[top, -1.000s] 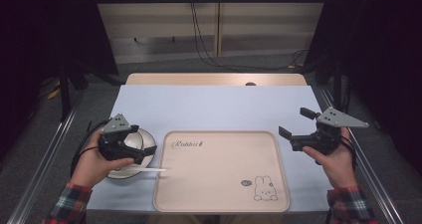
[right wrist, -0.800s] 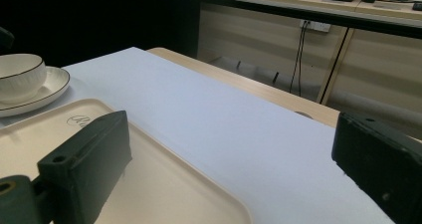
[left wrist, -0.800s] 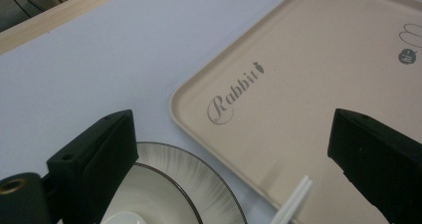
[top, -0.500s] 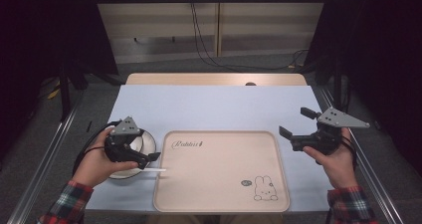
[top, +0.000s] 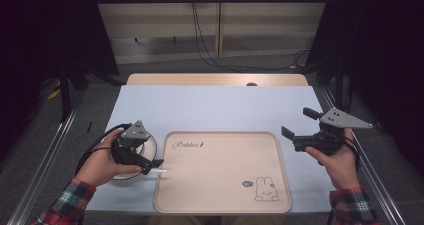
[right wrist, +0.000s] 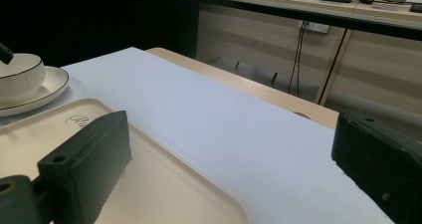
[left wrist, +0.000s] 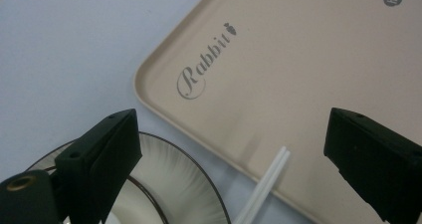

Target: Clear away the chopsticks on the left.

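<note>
The tray [top: 222,172] at lower centre is showing a smooth, matt beige plastic face with dark printed lettering. At lower left, the bowl [top: 131,157] and plate [right wrist: 47,92] are looking like glossy white ceramic, finely ribbed, with a thin dark rim line. The white stick [left wrist: 263,189] is looking like smooth plastic. The table cover [top: 215,107] is lying matt pale blue; bare wood [top: 215,79] is showing along its upper edge. Both grippers' jaws are appearing matt black plastic.
</note>
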`<state>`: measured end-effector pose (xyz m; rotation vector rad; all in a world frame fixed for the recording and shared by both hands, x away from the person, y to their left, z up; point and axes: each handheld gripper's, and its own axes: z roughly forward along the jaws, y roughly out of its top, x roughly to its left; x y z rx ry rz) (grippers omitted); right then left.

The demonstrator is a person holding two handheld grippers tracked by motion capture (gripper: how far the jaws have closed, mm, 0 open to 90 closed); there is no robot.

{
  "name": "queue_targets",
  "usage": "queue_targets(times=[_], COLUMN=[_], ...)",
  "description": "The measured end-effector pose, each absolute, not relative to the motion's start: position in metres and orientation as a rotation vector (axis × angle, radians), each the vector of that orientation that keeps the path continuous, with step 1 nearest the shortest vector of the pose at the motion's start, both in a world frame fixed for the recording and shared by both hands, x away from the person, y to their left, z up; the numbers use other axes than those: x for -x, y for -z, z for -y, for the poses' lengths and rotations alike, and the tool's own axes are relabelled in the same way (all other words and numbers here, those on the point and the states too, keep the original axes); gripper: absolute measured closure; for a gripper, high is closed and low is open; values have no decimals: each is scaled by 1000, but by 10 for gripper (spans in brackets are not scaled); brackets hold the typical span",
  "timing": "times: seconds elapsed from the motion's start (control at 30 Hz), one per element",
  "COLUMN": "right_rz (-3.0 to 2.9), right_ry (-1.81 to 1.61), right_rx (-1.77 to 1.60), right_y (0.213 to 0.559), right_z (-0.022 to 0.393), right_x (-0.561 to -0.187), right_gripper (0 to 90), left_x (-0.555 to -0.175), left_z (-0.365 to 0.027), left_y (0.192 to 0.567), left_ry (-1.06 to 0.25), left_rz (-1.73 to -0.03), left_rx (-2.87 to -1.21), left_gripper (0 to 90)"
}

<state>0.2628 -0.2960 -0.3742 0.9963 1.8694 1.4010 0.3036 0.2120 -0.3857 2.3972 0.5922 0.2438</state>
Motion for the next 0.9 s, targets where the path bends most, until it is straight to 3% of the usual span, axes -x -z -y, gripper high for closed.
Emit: queue_targets(times=[0.33,0.9], right_rz=[-1878,-1879], right_ry=[-1397,-1396], right_rx=[-993,-985], right_y=[374,375], right_z=[295,294], right_x=[-263,-263], right_gripper=[19,21], left_x=[-304,-299], left_z=[-207,-210], left_y=[389,390], left_ry=[-190,-151], left_rz=[-550,-439], left_rx=[-2450,-2547], left_gripper=[100,275])
